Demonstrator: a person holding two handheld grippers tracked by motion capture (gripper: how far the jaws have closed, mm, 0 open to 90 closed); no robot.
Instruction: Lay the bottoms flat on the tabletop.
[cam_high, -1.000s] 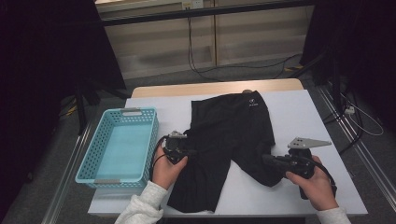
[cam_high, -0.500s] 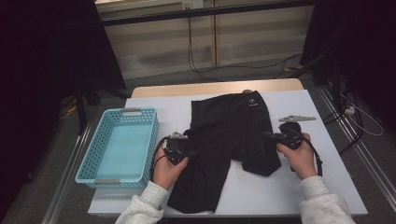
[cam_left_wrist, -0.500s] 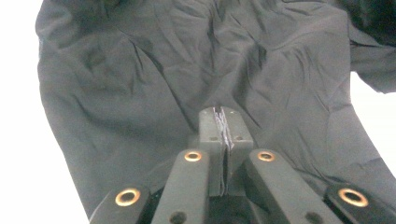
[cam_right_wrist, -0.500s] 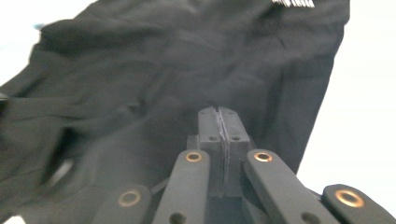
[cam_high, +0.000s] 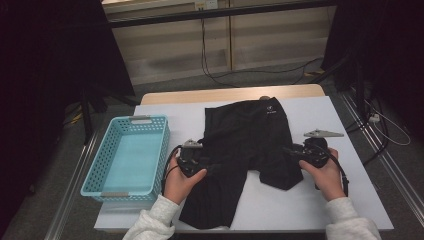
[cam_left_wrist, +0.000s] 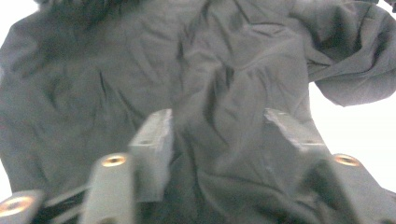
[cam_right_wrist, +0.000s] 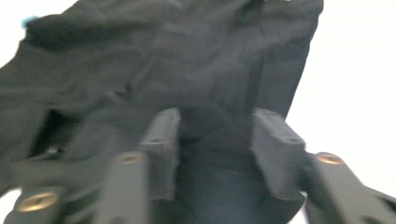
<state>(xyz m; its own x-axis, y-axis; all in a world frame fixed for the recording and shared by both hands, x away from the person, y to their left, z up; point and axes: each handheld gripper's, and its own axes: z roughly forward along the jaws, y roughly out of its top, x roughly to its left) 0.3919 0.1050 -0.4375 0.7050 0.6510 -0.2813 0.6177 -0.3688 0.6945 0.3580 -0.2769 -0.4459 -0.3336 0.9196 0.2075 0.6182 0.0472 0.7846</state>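
A pair of black shorts (cam_high: 250, 135) lies spread flat on the white table (cam_high: 310, 210), waistband at the far side. My left gripper (cam_high: 212, 167) rests on the left leg. Its jaws have just been opening and stand apart over wrinkled cloth (cam_left_wrist: 140, 60), with a soft fold between my left gripper's (cam_left_wrist: 217, 126) pads and nothing pinched. My right gripper (cam_high: 289, 151) points at the outer edge of the right leg. Its jaws have also just been opening. In the right gripper view a hump of the black cloth (cam_right_wrist: 163, 56) sits loosely inside my right gripper (cam_right_wrist: 215, 123).
A light blue plastic basket (cam_high: 161, 150) stands at the table's left side, close to my left hand. Bare white tabletop lies to the right of the shorts and in front of the right leg. Cables run across the floor beyond the table.
My right hand has moved away from the person, from the shorts' right hem to higher along that leg's outer edge. The left hand has stayed where it was.
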